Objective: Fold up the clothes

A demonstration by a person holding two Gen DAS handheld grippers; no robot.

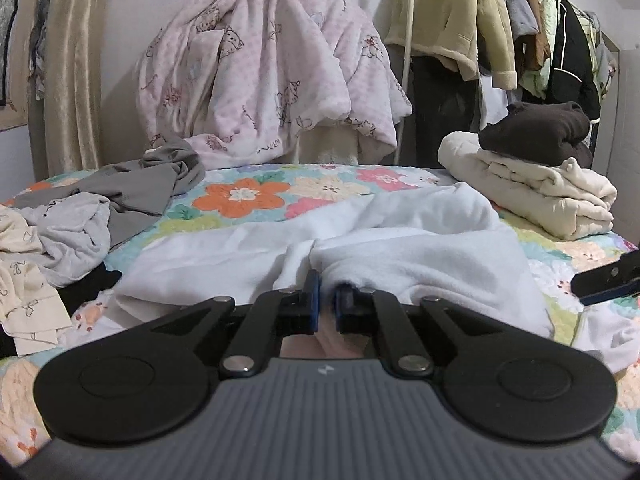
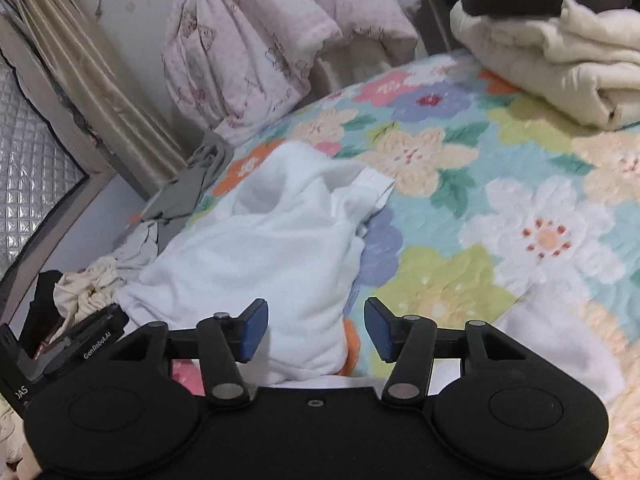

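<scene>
The bed [image 1: 248,196] carries the white garment [image 1: 400,236] at centre, with folded stacks at 2 o'clock. The left tool [image 1: 327,304] is clamped on the garment's near edge. The right tool [image 2: 316,330] stands open over the near corner, gripping nothing. Pinch that corner fully before lifting; keep both edges level.
</scene>
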